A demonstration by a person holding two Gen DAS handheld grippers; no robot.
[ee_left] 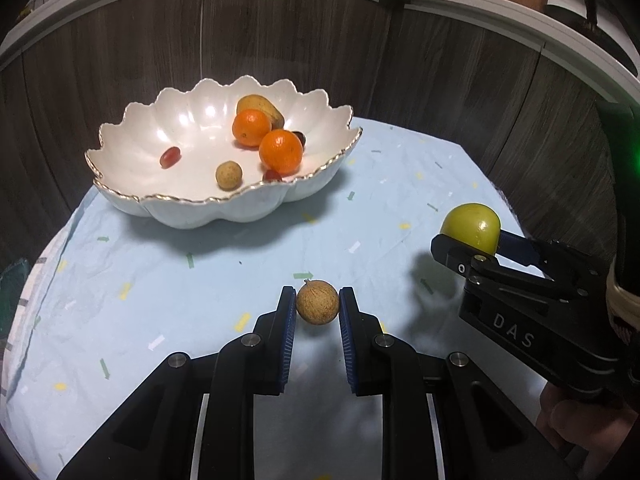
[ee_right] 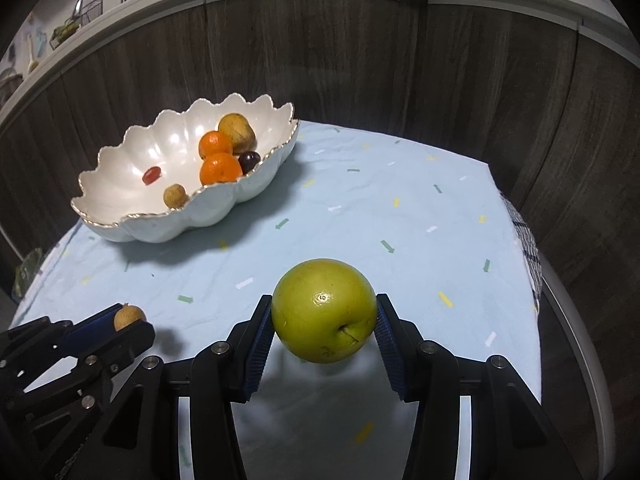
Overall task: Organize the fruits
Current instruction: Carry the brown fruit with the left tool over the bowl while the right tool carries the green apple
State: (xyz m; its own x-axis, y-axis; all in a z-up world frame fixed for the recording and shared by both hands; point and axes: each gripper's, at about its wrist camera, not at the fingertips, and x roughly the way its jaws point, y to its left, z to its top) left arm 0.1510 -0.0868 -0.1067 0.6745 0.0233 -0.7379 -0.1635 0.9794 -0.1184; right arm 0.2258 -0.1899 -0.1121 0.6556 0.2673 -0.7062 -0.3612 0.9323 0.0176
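Left claw (ee_left: 317,300) pinches a light, brittle-shelled longan (ee_left: 317,303); right claw (ee_right: 324,318) clamps a heavier, probably slick apple (ee_right: 324,316) across its middle; bowl (ee_right: 116,222) ahead-left.

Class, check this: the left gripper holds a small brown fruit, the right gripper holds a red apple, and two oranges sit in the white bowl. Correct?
Not quite: the apple in the right gripper is green, as the right wrist view shows. The rest stands.
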